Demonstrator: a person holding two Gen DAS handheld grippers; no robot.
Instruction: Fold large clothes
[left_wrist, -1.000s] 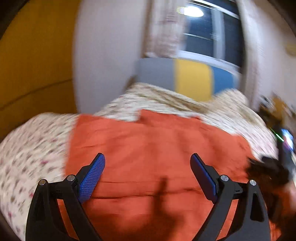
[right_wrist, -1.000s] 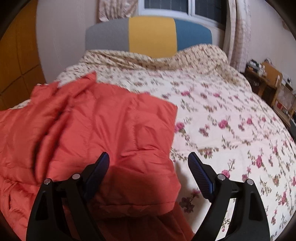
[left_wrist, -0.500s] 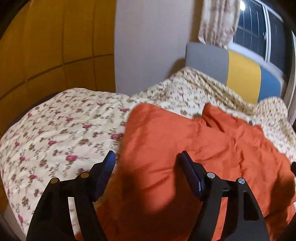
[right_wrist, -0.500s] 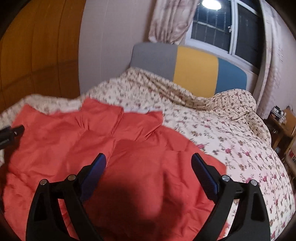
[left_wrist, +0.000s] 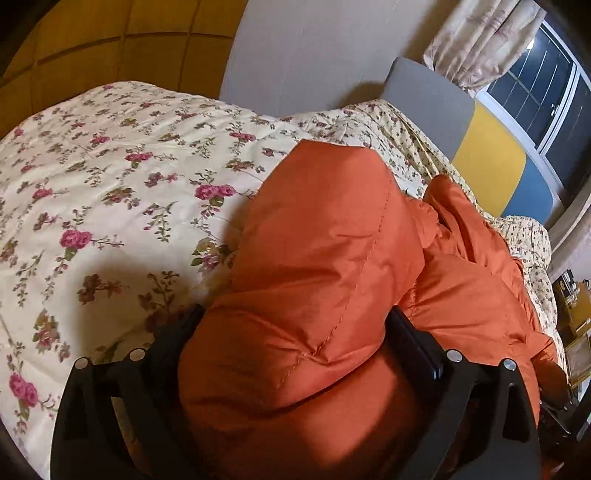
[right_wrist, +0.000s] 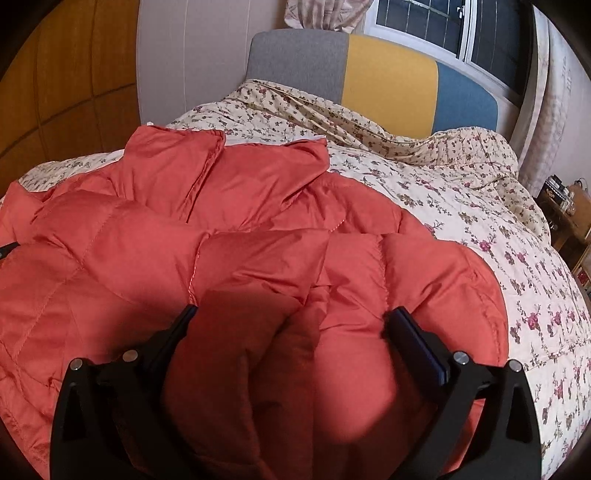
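An orange-red puffer jacket (right_wrist: 236, 229) lies spread on a floral bedspread (right_wrist: 498, 229). In the left wrist view the jacket (left_wrist: 325, 251) bulges up between the two black fingers of my left gripper (left_wrist: 295, 325), which stands wide open with the padded cloth pushed in between the jaws. In the right wrist view my right gripper (right_wrist: 291, 321) is also wide open, lowered onto the near part of the jacket, with a fold of it between the jaws. The fingertips of both grippers are partly hidden by the cloth.
The floral bedspread (left_wrist: 110, 192) extends left of the jacket. A grey, yellow and blue headboard (right_wrist: 388, 85) stands at the far end under a window (right_wrist: 443, 26). A yellow wardrobe (left_wrist: 110, 44) is at the left, and a small table (right_wrist: 565, 210) at the right.
Both grippers have come down and forward onto the jacket. The cloth now fills the space between each pair of jaws, where before it lay beyond the fingertips.
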